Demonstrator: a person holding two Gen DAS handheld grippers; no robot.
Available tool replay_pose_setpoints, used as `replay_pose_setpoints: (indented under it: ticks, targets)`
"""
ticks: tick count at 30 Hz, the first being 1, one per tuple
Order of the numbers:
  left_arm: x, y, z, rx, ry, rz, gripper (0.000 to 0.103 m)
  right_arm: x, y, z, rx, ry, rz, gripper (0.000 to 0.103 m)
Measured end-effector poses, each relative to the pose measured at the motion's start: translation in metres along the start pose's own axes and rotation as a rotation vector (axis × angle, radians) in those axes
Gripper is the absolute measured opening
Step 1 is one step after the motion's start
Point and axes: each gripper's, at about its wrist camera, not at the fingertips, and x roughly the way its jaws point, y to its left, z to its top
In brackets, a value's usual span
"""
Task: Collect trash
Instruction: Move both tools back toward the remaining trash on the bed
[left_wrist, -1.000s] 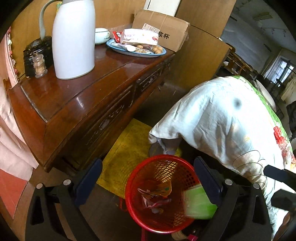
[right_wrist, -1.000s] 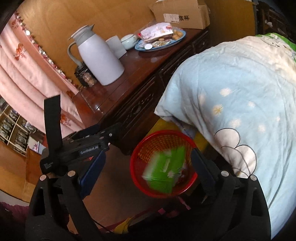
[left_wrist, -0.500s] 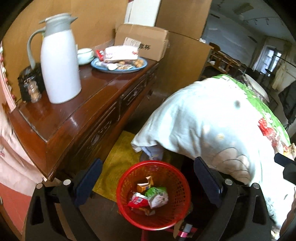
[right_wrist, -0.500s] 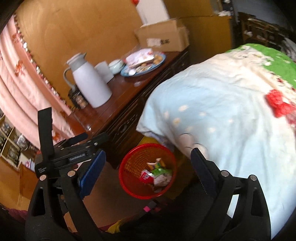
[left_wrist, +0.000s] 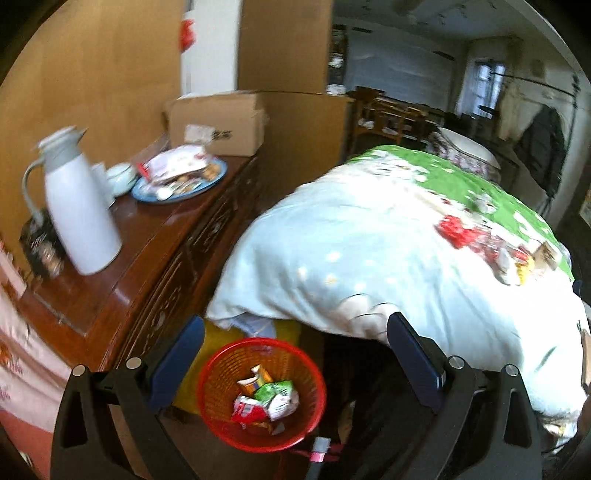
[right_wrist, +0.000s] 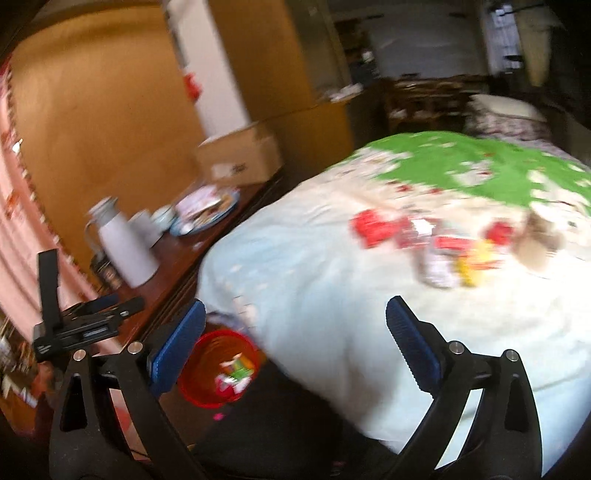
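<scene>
Down at the near edge of each view, both tools empty. Left gripper (left_wrist: 295, 323) spread wide, nothing between the pads. Right gripper (right_wrist: 294, 306) spread wide too, jaws just been opening a bit further, nothing between them either.

Just past the left gripper, on the floor: red basket (left_wrist: 218, 376), tucked between the front of the wooden sideboard (left_wrist: 147, 236) and the near corner of the bed. Already holding a few crumpled wrappers (left_wrist: 273, 398), green, red and orange ones, so part of the job looks done.

Further out, on the quilt (right_wrist: 314, 295): the rest of the trash, a loose cluster of snack packets (right_wrist: 439, 251), red, silvery and yellow, lying toward the right side of the bed, close to where the pale blue meets the green print. Blurry, so no telling the exact count or what touches what.

Handling guess: featherweight, thin crinkly film, slick on the outside, nothing fragile. Probably fine to squash. Soft bedding underneath, so pressing down likely just sinks the packet and grabs a fold of quilt with it. Better to come in low and pinch a raised edge or a puffed-up corner, one pad each side, and close fully, since flat film slips out of a lazy grip.

Farthest back, on top of the sideboard: white thermos (left_wrist: 81, 221), blue plate (left_wrist: 218, 175) of snacks, cardboard box (left_wrist: 218, 122) at the far end. Probably not trash, best left alone.
</scene>
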Motion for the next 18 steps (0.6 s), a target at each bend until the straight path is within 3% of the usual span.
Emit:
replay_pose_setpoints:
  ticks: [5, 12, 18]
  targets:
    - [0.016, -0.049, 0.017, 0.067, 0.018, -0.05, 0.097, -0.016, -0.071, -0.003, 0.124, -0.037, -0.12, 0.095]
    - [0.084, -0.118, 0.034, 0.135, 0.12, -0.143, 0.097, -0.001, -0.162, -0.014, 0.308, -0.008, -0.253, 0.095]
    - [0.144, -0.178, 0.047, 0.21, 0.182, -0.18, 0.097, 0.019, -0.201, -0.018, 0.333, 0.013, -0.373, 0.095]
